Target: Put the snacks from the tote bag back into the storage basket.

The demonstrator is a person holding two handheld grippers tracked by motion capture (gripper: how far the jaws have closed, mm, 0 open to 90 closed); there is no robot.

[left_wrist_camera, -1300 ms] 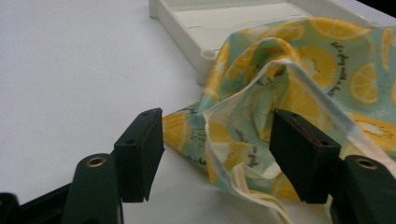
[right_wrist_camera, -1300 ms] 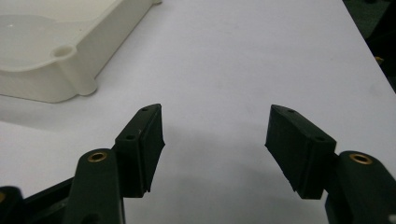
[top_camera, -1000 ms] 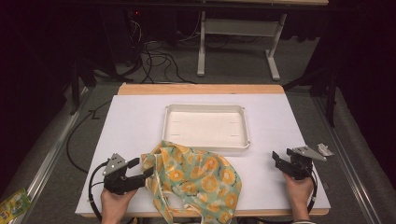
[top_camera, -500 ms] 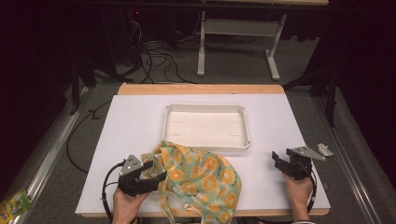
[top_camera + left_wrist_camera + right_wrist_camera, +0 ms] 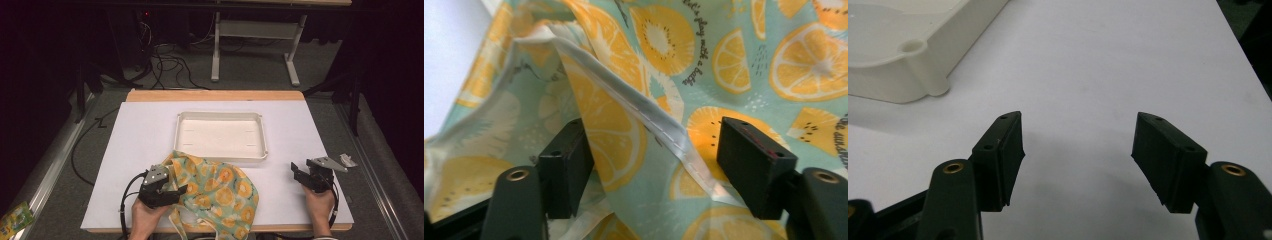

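Left gripper view: jaws of left gripper (image 5: 654, 165) stand apart, a raised hemmed fold of the lemon-print cloth bag (image 5: 684, 75) between them, pads not yet pressing. Grasp judged pending; all lifting or moving remains. Right gripper (image 5: 1078, 160) open over bare white tabletop (image 5: 1108, 60), nothing held. White tray (image 5: 220, 135), beyond both grippers, is empty; bag lies crumpled just short of it.
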